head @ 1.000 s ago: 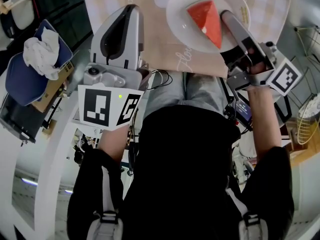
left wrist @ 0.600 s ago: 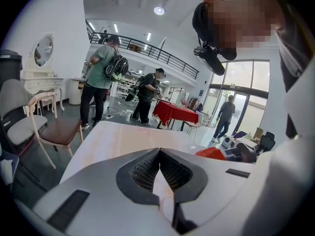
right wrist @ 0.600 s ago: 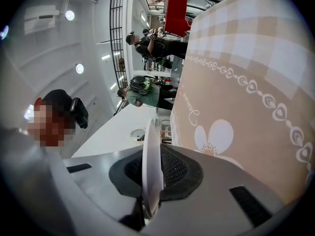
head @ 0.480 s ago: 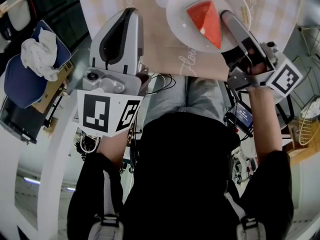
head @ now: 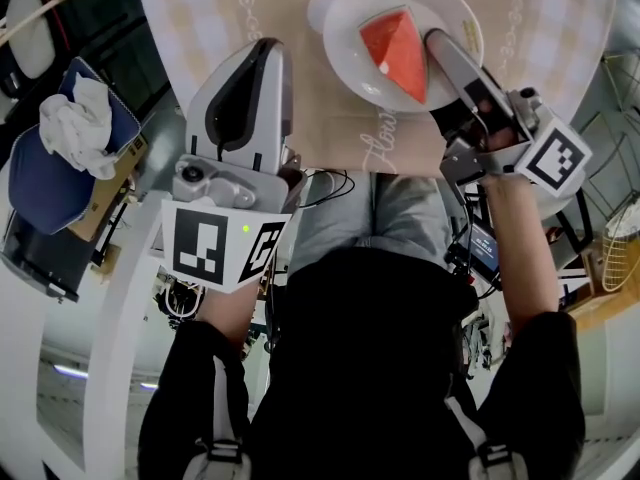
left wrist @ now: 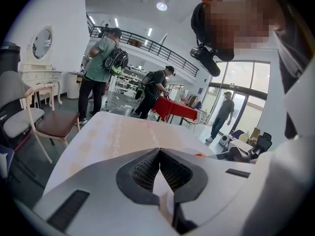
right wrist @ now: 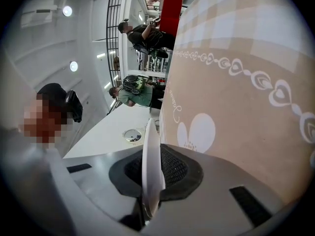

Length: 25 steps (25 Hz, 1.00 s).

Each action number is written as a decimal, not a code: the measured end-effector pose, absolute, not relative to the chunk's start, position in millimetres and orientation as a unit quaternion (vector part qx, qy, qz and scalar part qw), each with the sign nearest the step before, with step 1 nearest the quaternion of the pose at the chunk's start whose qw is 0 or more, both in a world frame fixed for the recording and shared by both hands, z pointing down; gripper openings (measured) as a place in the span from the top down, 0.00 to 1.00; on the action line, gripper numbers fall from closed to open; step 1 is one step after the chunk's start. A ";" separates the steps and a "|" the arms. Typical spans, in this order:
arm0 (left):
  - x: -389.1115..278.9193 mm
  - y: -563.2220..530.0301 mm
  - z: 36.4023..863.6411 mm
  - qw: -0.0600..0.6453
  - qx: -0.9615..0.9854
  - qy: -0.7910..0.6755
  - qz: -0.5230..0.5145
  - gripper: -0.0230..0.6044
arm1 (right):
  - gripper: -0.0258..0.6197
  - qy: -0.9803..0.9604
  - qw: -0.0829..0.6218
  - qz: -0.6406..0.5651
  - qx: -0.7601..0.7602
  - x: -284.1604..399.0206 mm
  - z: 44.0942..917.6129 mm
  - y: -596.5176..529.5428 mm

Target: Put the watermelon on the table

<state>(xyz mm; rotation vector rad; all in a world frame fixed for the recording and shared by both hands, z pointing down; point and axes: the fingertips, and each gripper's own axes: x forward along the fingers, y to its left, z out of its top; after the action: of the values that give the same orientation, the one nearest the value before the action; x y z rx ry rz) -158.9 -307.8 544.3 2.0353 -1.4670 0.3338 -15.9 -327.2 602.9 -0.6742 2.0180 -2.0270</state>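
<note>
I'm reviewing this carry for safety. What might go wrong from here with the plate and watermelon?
1. The right gripper pinches the white plate at one spot on its rim; the plate could tip or slip from the grip.
2. The watermelon slice lies loose on it, so a tilt may slide it off.
3. The left gripper is shut and empty beside the plate, giving no support.

The one piece of writing is a white cursive word (head: 378, 138) on the beige tablecloth (head: 290, 8), upper centre of the head view; it seems to begin "Flo" and the rest is unclear. The marker cube (head: 215, 250) of the left gripper (head: 258, 53) and that of the right gripper (head: 432, 40) bear black-and-white square codes, no letters. A small blue screen (head: 487, 246) at centre right is too small to read
</note>
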 end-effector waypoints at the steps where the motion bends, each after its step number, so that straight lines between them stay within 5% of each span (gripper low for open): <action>1: -160.0 -307.3 546.5 0.302 0.766 -0.553 0.127 0.95 | 0.92 0.680 0.101 -0.689 -0.230 -17.1 606.8 -326.8; 25: -156.4 -305.0 556.4 0.315 0.760 -0.552 0.133 0.95 | 0.92 0.653 0.037 -0.699 -0.291 -19.4 640.5 -326.2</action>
<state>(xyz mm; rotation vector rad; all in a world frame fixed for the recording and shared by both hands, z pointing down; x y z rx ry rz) -156.4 -305.0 556.4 2.0033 -1.4543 0.3504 -19.4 -326.2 640.5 -0.8929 2.0040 -2.1448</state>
